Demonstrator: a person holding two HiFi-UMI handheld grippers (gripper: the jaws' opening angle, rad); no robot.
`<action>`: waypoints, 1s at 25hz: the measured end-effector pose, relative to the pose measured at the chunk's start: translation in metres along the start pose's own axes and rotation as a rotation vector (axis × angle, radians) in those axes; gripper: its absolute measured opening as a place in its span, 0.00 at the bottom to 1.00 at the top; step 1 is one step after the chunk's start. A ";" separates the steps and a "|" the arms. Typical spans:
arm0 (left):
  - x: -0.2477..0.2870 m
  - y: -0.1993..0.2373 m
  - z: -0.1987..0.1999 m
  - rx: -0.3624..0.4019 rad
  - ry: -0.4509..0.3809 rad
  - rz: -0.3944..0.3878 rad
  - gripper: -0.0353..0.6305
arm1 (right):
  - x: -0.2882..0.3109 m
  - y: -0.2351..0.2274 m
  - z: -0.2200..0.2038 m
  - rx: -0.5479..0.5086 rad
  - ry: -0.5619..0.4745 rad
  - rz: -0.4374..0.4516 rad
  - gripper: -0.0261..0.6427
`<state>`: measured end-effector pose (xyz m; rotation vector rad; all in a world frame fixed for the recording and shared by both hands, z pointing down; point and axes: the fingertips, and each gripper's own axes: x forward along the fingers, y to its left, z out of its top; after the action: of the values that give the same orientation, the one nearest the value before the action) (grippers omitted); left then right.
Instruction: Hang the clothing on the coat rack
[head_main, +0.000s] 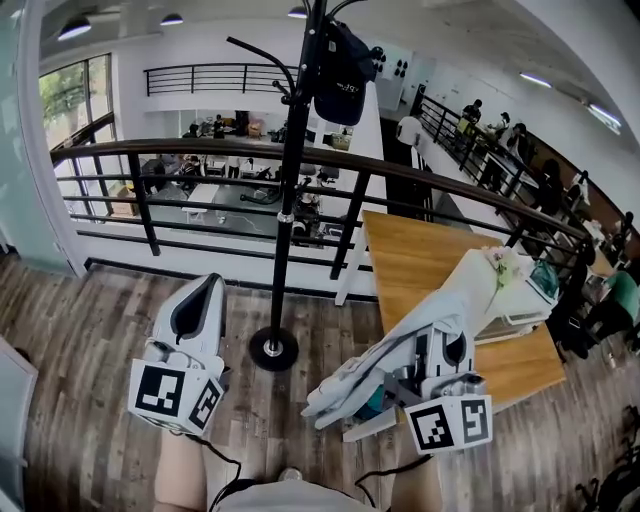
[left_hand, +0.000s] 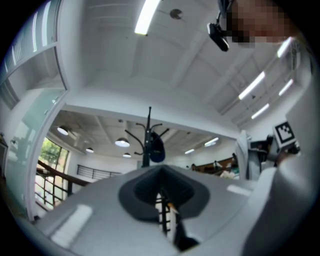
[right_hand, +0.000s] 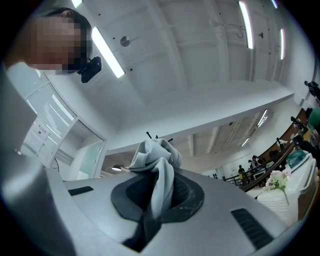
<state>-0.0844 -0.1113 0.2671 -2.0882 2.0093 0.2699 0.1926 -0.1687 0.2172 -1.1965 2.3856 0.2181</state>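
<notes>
I've got one piece of clothing (head_main: 425, 335), a pale grey garment. In the head view its long axis runs on a slant. The low end trails at the lower left, over the wooden floor (head_main: 100, 320). The high end reaches up to the right, to the edge of the wooden counter (head_main: 420, 255). It isn't on the coat rack; it hangs off my right hand-held gripper (head_main: 452, 348), to the right of the rack's pole.

In the right gripper view the jaws are clamped on a bunched fold of that fabric (right_hand: 159, 167). The fold stands up in a twist between the dark pads (right_hand: 187, 192) and spills over their tips.

My left hand-held gripper (head_main: 212, 282) carries nothing. In its own view the jaws meet at the tips, with only a thin slit lower down and nothing caught in it. It points up and forward, left of the rack's round base (head_main: 273, 349).

There's one coat rack (head_main: 292, 170), a black pole standing upright on the floor in front of the black railing (head_main: 150, 150). One dark item (head_main: 342, 72) hangs from an upper hook, and the left gripper view shows the same dark shape (left_hand: 156, 148) on the rack. That makes two hand-held grippers, one garment, one rack and one thing already hung.
</notes>
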 end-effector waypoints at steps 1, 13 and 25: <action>0.003 -0.003 -0.001 0.002 0.001 0.002 0.07 | 0.003 -0.004 0.000 0.001 -0.002 0.008 0.05; 0.040 -0.003 -0.023 0.029 0.040 0.024 0.07 | 0.043 -0.036 -0.023 0.034 0.006 0.040 0.05; 0.109 0.045 -0.042 0.004 0.030 -0.026 0.07 | 0.109 -0.043 -0.038 0.013 0.005 -0.003 0.05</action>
<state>-0.1255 -0.2292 0.2737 -2.1266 1.9959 0.2312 0.1575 -0.2857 0.2023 -1.1961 2.3861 0.1982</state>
